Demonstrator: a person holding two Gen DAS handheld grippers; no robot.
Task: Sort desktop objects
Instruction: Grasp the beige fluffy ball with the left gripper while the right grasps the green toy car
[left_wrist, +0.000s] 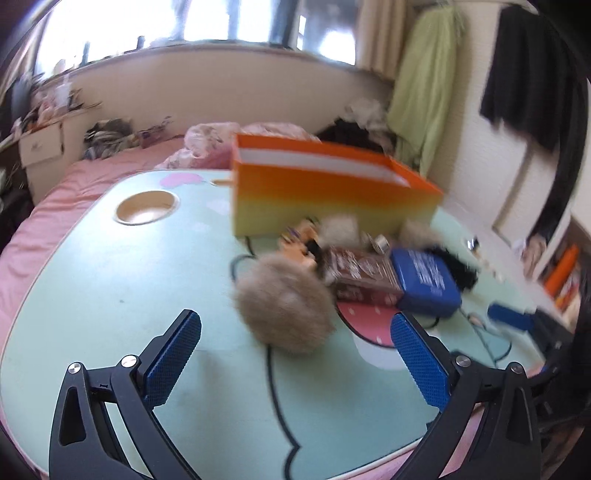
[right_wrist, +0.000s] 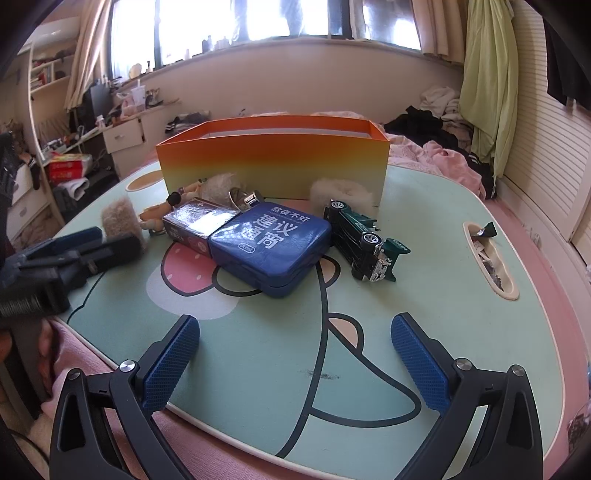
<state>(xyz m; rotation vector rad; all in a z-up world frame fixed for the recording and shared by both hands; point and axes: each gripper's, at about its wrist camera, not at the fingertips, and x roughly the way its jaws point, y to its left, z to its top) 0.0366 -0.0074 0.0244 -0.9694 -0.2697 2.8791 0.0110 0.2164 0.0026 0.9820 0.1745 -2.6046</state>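
The mint lap table (right_wrist: 424, 314) bears an orange box (right_wrist: 273, 162), blue case (right_wrist: 271, 243), toy car (right_wrist: 364, 242), and seemingly fur pompoms (left_wrist: 284, 314).

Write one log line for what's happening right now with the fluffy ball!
left gripper: open, empty | fluffy ball: on table, ahead of left gripper | right gripper: open, empty | orange box: behind clutter
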